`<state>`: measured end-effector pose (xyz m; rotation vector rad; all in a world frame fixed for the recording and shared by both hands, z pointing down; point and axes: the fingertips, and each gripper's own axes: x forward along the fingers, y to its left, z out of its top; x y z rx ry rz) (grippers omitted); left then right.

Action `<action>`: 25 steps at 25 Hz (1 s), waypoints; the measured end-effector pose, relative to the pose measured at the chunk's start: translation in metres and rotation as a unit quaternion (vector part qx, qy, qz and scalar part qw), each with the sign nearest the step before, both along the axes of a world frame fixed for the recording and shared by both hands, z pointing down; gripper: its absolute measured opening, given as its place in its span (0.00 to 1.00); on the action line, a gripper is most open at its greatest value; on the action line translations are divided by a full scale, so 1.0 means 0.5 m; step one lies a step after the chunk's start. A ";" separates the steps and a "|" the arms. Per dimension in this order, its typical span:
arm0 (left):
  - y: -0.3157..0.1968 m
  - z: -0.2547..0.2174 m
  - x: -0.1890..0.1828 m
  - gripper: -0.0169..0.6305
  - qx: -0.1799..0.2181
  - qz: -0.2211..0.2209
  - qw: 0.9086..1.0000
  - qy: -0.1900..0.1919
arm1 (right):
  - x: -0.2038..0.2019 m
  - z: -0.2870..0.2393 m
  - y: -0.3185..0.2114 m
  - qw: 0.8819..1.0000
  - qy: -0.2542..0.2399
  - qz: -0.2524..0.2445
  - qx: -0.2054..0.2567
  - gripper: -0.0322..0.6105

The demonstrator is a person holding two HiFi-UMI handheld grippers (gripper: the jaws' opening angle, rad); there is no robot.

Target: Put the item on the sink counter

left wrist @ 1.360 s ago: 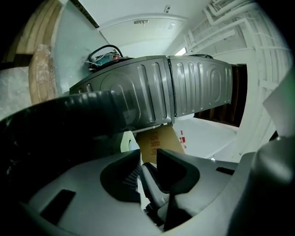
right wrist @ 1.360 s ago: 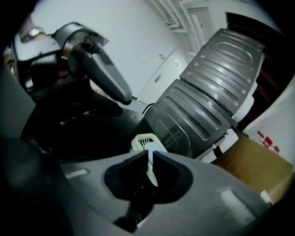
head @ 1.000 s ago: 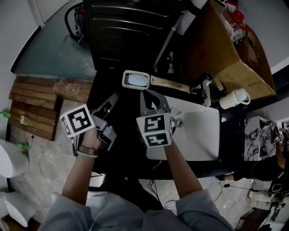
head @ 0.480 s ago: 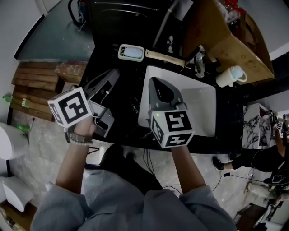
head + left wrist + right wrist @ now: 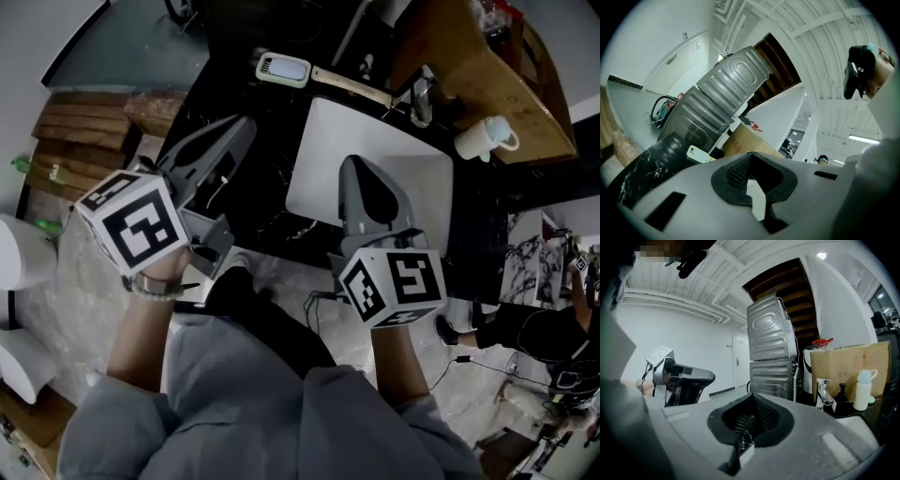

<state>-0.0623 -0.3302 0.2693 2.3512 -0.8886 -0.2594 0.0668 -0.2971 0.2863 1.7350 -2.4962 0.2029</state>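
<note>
**Both grippers shut and empty; item lies on the tabletop beside the basin**

- Left gripper (image 5: 242, 129): jaws together, and its own view shows nothing between them. It hangs over the black tabletop (image 5: 270, 164) at 9 o'clock of the sink basin (image 5: 412, 187).
- Item (image 5: 284, 68): a pale rectangular head on a long light handle. It may be a brush, but I can't be sure. It lies flat on the tabletop at 11 to 12 o'clock of the basin. The handle runs along the far rim toward the tap (image 5: 420, 98). It is well apart from both grippers.
- Right gripper (image 5: 359, 167): pads pressed together, holding nothing. In the head view it crosses the basin's near half, at about 6 o'clock.
- White cup (image 5: 486, 139) at 2 o'clock of the basin, with a cardboard box (image 5: 469, 66) beyond it.

Handling, my read:
- The item looks light and stiff, and the head seems to be hard plastic.
- If I had to lift it again, I'd pinch the handle just behind the head, where it should balance.
- The glossy tabletop may let it skate under a sideways nudge.
- Placement looks done.
</note>
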 end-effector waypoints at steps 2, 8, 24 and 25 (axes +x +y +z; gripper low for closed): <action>0.028 -0.009 0.000 0.03 0.012 0.001 1.000 -0.013 | 0.006 -0.012 0.022 1.000 -0.004 -0.001 0.005 0.05; 0.102 -0.024 -0.012 0.03 0.034 -0.002 0.999 -0.040 | 0.026 -0.035 0.073 1.000 -0.011 0.005 0.012 0.05; 0.176 -0.031 -0.055 0.03 0.079 -0.039 0.989 -0.122 | 0.032 -0.052 0.134 0.999 -0.032 0.015 0.009 0.05; 0.178 -0.030 -0.058 0.03 0.079 -0.041 0.988 -0.124 | 0.032 -0.051 0.136 0.999 -0.031 0.015 0.008 0.05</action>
